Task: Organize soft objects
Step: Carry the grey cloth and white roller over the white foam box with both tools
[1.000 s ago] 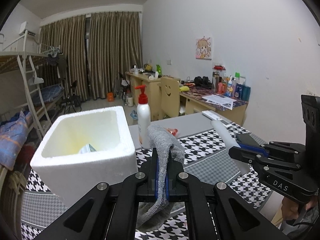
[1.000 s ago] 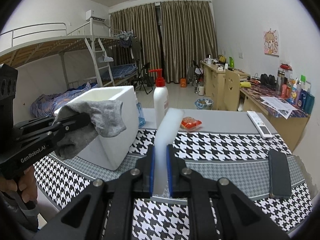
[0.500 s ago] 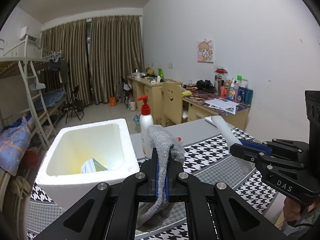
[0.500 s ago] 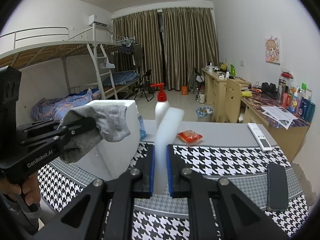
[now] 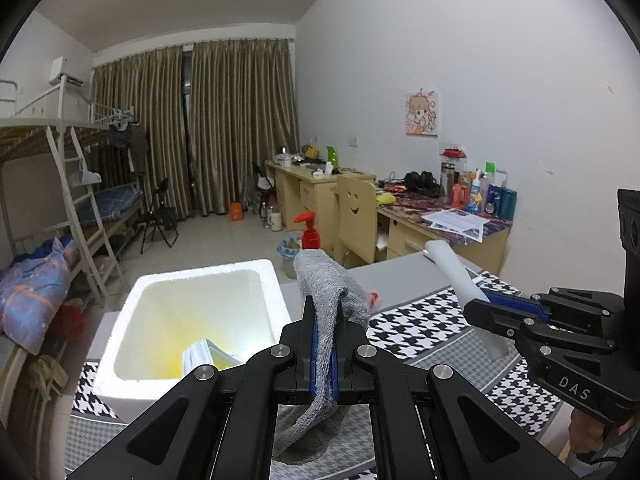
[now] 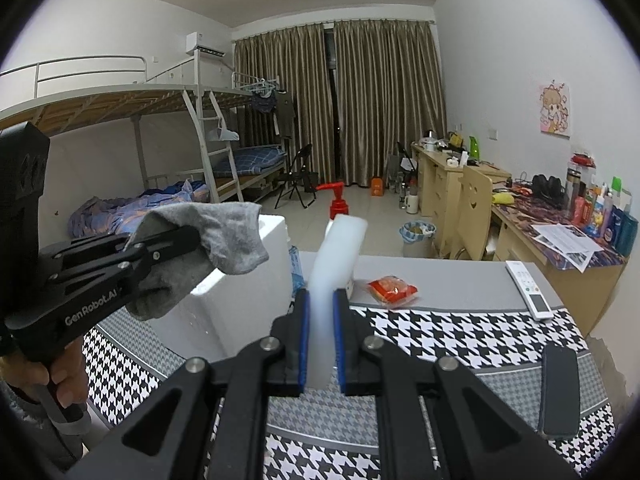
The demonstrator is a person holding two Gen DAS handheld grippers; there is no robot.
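Note:
My left gripper [image 5: 324, 344] is shut on a grey sock [image 5: 326, 280] that droops over and below its fingers; the sock also shows in the right wrist view [image 6: 224, 236]. It hangs just right of a white foam box [image 5: 160, 292], which holds a packet [image 5: 208, 356] at its bottom. My right gripper [image 6: 320, 344] is shut on a white foam strip [image 6: 336, 252] that stands upright; the strip also shows in the left wrist view [image 5: 460, 280]. Both grippers are held above the houndstooth-covered table [image 6: 460, 328].
A red-capped pump bottle [image 6: 338, 200] stands behind the foam box [image 6: 240, 300]. A red snack packet [image 6: 392, 288], a white remote [image 6: 528, 290] and a dark phone [image 6: 560, 384] lie on the table's right side. Desks and a chair stand behind; a bunk bed stands at left.
Both grippers have risen, carrying the sock and the foam strip higher above the table. The box's inside and its packet now show more fully in the left wrist view.

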